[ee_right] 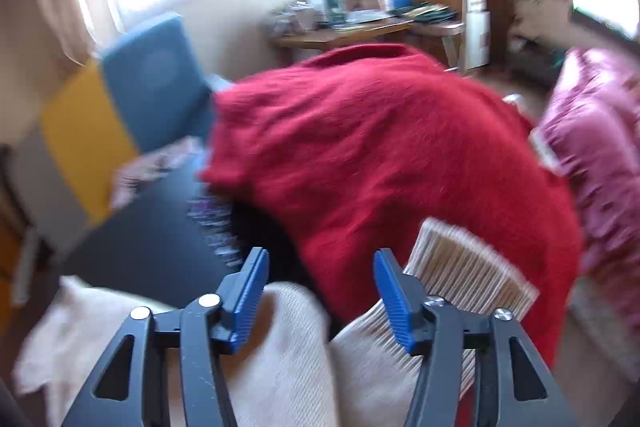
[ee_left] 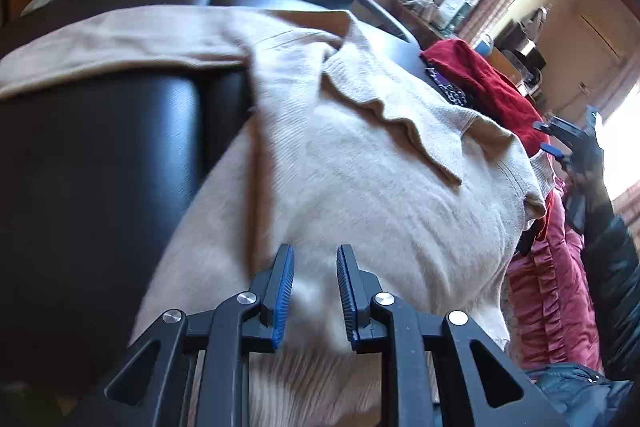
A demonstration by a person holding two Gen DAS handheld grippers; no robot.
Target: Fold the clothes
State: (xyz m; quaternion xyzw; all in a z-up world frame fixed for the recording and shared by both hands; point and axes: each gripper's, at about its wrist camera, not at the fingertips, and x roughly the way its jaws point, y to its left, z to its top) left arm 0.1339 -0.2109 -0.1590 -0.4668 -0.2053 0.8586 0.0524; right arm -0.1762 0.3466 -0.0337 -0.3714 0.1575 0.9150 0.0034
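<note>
A beige knit sweater (ee_left: 360,167) lies spread over a dark leather sofa (ee_left: 92,167), one sleeve draped along the sofa back. My left gripper (ee_left: 315,251) is open just above the sweater's body, holding nothing. A red knit garment (ee_right: 380,147) lies heaped beyond the sweater; it also shows in the left wrist view (ee_left: 492,95). My right gripper (ee_right: 321,255) is open and empty over the beige sweater's ribbed edge (ee_right: 460,267), right in front of the red garment. The right gripper also shows at the right of the left wrist view (ee_left: 554,137).
A pink ruffled garment (ee_right: 592,147) lies to the right of the red one. Blue (ee_right: 156,83) and yellow (ee_right: 80,139) cushions lean at the sofa back. A patterned cloth (ee_right: 216,227) pokes out under the red garment. A cluttered wooden table (ee_right: 360,27) stands behind.
</note>
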